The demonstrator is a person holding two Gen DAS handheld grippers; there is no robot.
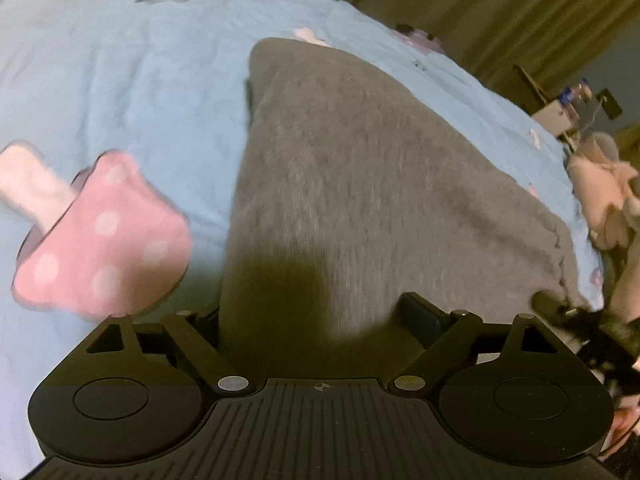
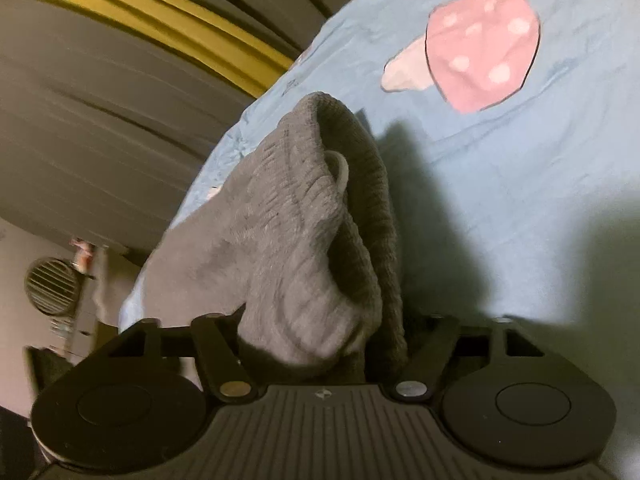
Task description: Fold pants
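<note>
Grey knit pants (image 1: pixel 360 160) lie flat on a light blue bedsheet (image 1: pixel 120 80), one end reaching away from me. My left gripper (image 1: pixel 316 312) hovers low over the near end with its jaws wide. The cloth runs between them and no pad pinches it. In the right wrist view the ribbed waistband (image 2: pixel 288 208) bunches up in a fold, with a white drawstring (image 2: pixel 340 168) showing inside. My right gripper (image 2: pixel 324 320) has its jaws spread around that bunch, and cloth hides its fingertips. A blurred black shape (image 1: pixel 568 316) at the pants' right corner looks like that gripper.
The sheet (image 2: pixel 500 200) carries a large pink spotted mushroom print (image 1: pixel 108 236) (image 2: pixel 480 52) beside the pants. A pink plush toy (image 1: pixel 600 196) lies off the bed's right edge. Olive curtains, a cluttered shelf (image 1: pixel 560 112) and a round grille (image 2: pixel 52 284) stand beyond the bed.
</note>
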